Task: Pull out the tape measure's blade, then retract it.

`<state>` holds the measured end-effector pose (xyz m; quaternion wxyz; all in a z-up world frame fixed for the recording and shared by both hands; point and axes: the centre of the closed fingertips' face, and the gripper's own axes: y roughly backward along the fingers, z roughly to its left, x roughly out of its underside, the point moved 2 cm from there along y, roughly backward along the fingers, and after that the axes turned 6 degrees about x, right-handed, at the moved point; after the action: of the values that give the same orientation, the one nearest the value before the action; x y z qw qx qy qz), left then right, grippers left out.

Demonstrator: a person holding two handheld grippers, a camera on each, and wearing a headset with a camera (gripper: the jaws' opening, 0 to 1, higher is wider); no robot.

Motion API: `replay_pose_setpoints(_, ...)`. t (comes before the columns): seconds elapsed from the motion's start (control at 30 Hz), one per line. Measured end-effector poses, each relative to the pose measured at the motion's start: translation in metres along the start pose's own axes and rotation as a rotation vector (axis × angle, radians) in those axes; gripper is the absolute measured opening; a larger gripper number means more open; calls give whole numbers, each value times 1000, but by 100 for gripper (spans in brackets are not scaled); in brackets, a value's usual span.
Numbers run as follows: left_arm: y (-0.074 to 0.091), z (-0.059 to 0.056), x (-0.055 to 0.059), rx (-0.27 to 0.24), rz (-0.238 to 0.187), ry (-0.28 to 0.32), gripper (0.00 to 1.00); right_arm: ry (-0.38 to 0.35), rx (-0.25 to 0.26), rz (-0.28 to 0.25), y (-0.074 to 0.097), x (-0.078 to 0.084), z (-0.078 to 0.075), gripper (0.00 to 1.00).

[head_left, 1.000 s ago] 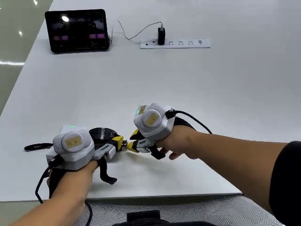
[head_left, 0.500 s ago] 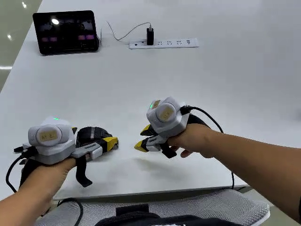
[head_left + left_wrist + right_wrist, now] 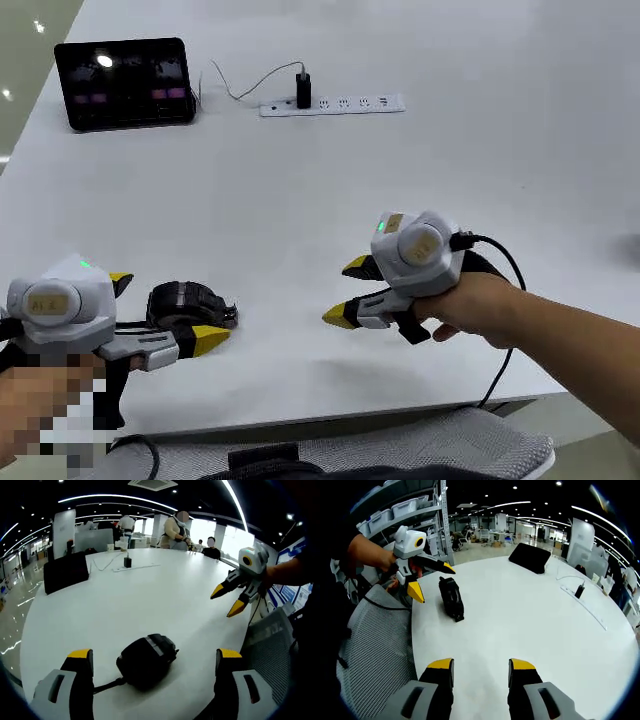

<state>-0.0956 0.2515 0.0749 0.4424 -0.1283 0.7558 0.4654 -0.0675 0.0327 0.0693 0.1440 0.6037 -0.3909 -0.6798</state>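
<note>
A black tape measure (image 3: 185, 305) lies on the white table (image 3: 330, 190) near its front left edge, with no blade showing. My left gripper (image 3: 165, 308) is open, and its yellow-tipped jaws stand on either side of the tape measure (image 3: 147, 657) without touching it. A thin black strap (image 3: 102, 686) runs from the case toward that gripper. My right gripper (image 3: 347, 291) hovers open over the table well to the right, with nothing between its jaws. In the right gripper view the tape measure (image 3: 451, 597) lies far off, beside the left gripper (image 3: 432, 581).
A dark tablet (image 3: 125, 82) stands at the back left. Beside it lies a white power strip (image 3: 335, 104) with a black charger (image 3: 303, 90) plugged in. A grey mesh chair (image 3: 420, 450) sits below the table's front edge. People stand far behind the table.
The right gripper has drawn away to the right from the tape measure and the left gripper. The left gripper's jaws now stand wide around the case. The view has shifted too.
</note>
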Motion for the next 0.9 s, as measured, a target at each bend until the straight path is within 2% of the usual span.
replay_pose_setpoints(0.07, 3, 2, 3, 4, 17, -2, 99, 0, 16, -16, 7, 0, -3, 42)
replay_pose_setpoints(0.2, 10, 6, 2, 14, 7, -4, 99, -16, 36, -35, 18, 5, -6, 46)
replay_pose_setpoints(0.3, 14, 10, 1, 14, 7, -61, 99, -23, 36, -56, 24, 11, -7, 51)
replay_pose_setpoints(0.37, 15, 14, 6, 20, 23, -78, 99, -29, 40, -71, 28, 17, -9, 56)
replay_pose_setpoints(0.57, 20, 23, 18, 21, 50, -122, 99, -38, 52, -55, 36, 40, -12, 65)
replay_pose_setpoints(0.67, 23, 21, 21, 52, 44, -84, 99, -59, 82, -54, 43, 49, -19, 72)
replay_pose_setpoints(0.8, 28, 23, 25, 43, 63, -103, 99, -102, 96, -59, 55, 57, -26, 81)
replay_pose_setpoints(0.83, 29, 26, 28, 35, 83, -117, 99, -110, 100, -59, 60, 59, -28, 82)
replay_pose_setpoints(0.9, 31, 24, 29, 58, 83, -140, 99, -101, 113, -67, 66, 64, -31, 85)
